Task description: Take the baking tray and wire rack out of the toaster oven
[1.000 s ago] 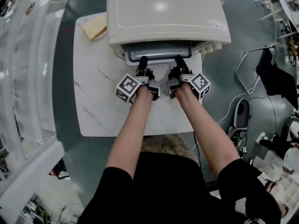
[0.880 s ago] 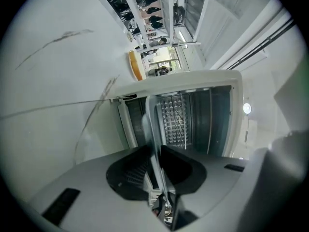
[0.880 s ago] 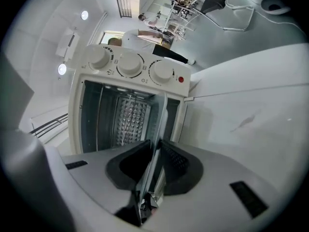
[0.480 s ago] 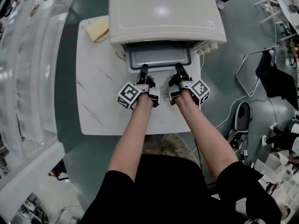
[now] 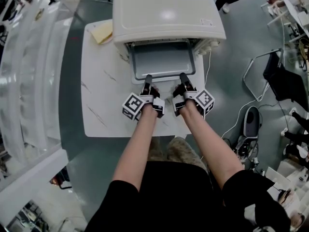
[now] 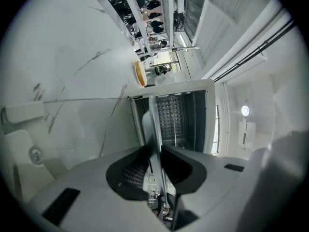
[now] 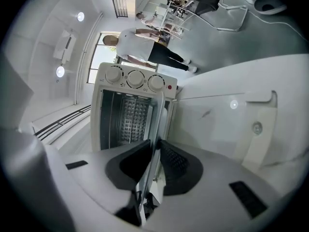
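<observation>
A grey baking tray (image 5: 164,61) sticks halfway out of the white toaster oven (image 5: 166,11) on the marble table. My left gripper (image 5: 147,78) is shut on the left part of the tray's front rim, and my right gripper (image 5: 183,76) is shut on its right part. In the left gripper view the thin tray rim (image 6: 152,124) runs between the dark pads of the left gripper (image 6: 155,151). The right gripper view shows the rim (image 7: 158,122) pinched by the right gripper (image 7: 155,149) in the same way. A gridded metal surface (image 6: 170,116) shows inside the oven cavity; whether it is the wire rack I cannot tell.
The white table (image 5: 104,98) extends left of the oven, with a yellow flat item (image 5: 103,32) at its far left corner. Three oven knobs (image 7: 135,79) face me. A person (image 7: 145,41) stands beyond the oven. Cables and gear lie on the floor (image 5: 260,95) at right.
The tray has slid further out of the oven toward me. Both grippers have drawn back together along the table, each still clamped on the front rim.
</observation>
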